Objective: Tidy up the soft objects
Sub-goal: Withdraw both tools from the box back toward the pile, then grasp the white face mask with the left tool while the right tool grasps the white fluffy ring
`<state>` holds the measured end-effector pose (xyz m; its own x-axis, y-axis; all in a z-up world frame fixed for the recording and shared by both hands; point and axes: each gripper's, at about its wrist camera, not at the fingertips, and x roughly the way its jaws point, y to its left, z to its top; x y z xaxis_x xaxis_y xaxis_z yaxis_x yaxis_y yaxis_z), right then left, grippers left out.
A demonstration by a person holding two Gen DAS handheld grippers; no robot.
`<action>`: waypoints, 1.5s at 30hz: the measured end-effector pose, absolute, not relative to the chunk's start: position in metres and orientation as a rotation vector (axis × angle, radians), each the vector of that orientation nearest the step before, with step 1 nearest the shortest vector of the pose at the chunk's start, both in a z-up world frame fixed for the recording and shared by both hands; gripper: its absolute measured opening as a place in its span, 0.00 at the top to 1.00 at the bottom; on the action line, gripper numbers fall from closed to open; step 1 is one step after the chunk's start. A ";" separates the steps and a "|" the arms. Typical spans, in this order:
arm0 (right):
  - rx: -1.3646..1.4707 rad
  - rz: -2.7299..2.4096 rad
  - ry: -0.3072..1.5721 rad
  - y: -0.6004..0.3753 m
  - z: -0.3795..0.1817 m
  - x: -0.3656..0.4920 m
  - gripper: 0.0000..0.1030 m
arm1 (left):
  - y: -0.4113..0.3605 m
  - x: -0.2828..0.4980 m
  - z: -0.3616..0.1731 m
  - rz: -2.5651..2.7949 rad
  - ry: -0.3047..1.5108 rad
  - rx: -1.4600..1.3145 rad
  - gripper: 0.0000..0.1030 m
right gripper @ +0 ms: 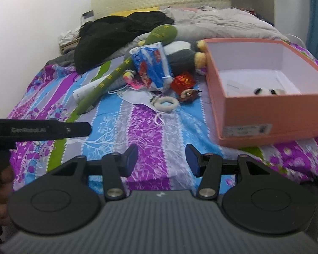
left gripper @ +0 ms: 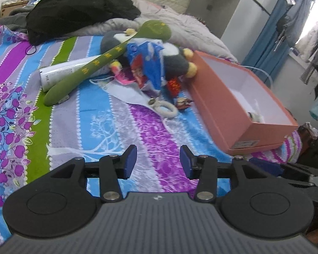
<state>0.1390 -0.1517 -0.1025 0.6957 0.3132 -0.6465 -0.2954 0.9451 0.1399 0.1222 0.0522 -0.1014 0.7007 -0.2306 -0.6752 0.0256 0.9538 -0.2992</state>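
A pile of soft things lies on the striped bedsheet: a long green plush stick (left gripper: 103, 60) (right gripper: 118, 72), a grey and white plush penguin (left gripper: 176, 59) (right gripper: 184, 53), a blue tissue pack (left gripper: 148, 63) (right gripper: 153, 63), a white fluffy ring (left gripper: 166, 108) (right gripper: 166, 104) and a small red pouch (right gripper: 183, 81). An open orange box (left gripper: 226, 105) (right gripper: 271, 114) stands to the right with a small panda plush (right gripper: 269, 91) inside. My left gripper (left gripper: 158, 162) and right gripper (right gripper: 161, 160) are both open and empty, low over the sheet, short of the pile.
A white tube (left gripper: 59, 74) lies under the green stick. Black clothing (left gripper: 74, 6) and a grey quilt (left gripper: 180, 23) are heaped at the head of the bed. The left gripper's body (right gripper: 40, 130) shows at the left of the right wrist view.
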 end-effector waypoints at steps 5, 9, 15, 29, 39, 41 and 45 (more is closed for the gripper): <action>-0.001 0.357 0.739 -0.142 -0.116 0.166 0.49 | 0.061 0.144 -0.125 -0.105 0.808 -0.290 0.48; -0.016 0.355 0.762 -0.134 -0.128 0.189 0.49 | 0.068 0.161 -0.143 -0.079 0.831 -0.323 0.48; -0.043 0.369 0.794 -0.120 -0.153 0.221 0.49 | 0.078 0.195 -0.164 -0.064 0.847 -0.355 0.48; -0.106 0.361 0.743 -0.104 -0.182 0.299 0.50 | 0.092 0.283 -0.209 -0.173 0.828 -0.731 0.48; -0.140 0.390 0.750 -0.101 -0.203 0.324 0.59 | 0.089 0.309 -0.245 -0.171 0.861 -0.882 0.81; -0.132 0.384 0.748 -0.101 -0.202 0.326 0.69 | 0.089 0.312 -0.250 -0.167 0.872 -0.901 0.92; -0.112 0.374 0.753 -0.104 -0.197 0.328 0.82 | 0.084 0.313 -0.248 -0.164 0.859 -0.877 0.97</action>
<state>0.3282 -0.1041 -0.1966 0.6672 0.2913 -0.6856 -0.3710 0.9280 0.0333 0.3129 0.0841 -0.2475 0.6643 -0.4560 -0.5923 -0.2053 0.6506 -0.7312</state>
